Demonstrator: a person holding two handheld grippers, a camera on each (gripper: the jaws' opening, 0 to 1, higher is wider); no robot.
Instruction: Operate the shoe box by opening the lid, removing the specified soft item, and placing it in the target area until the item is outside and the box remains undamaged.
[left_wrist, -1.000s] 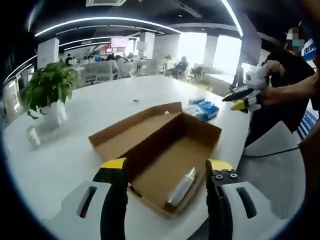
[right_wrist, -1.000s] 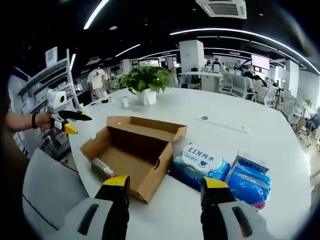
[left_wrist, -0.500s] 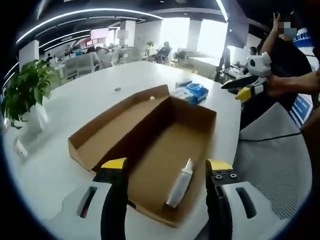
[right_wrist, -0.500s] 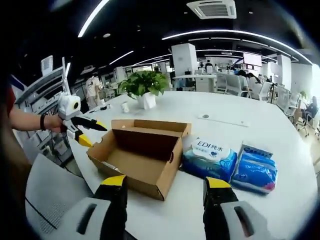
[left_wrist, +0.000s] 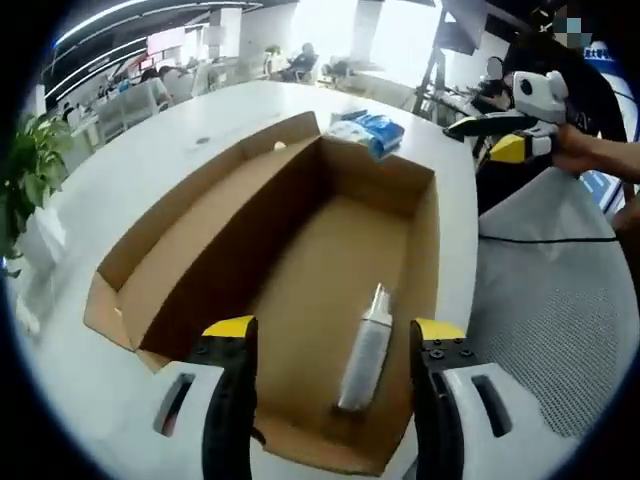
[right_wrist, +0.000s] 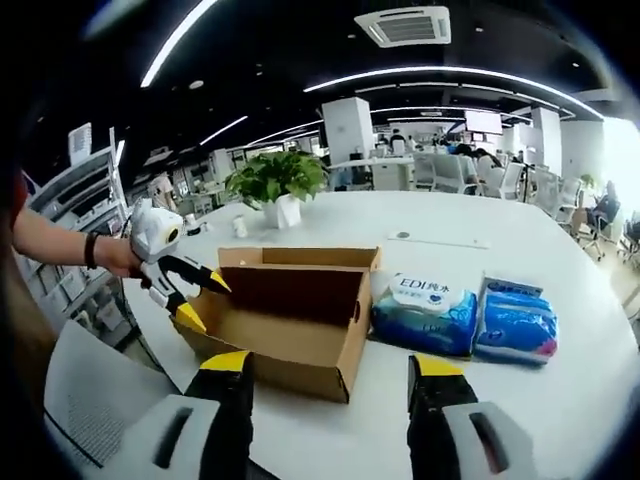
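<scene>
Open left hand-held gripper (left_wrist: 330, 327) hovers over boxed, seemingly silver bottle (left_wrist: 365, 350).

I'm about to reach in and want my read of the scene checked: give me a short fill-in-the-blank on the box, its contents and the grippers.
1. The cardboard shoe box has its lid ____.
2. Lying inside the box is a silvery ____.
3. The two blue tissue packs sit on the white ____, outside the box.
4. The left gripper has its jaws ____ over the box.

Missing words: open; bottle; table; open
</scene>
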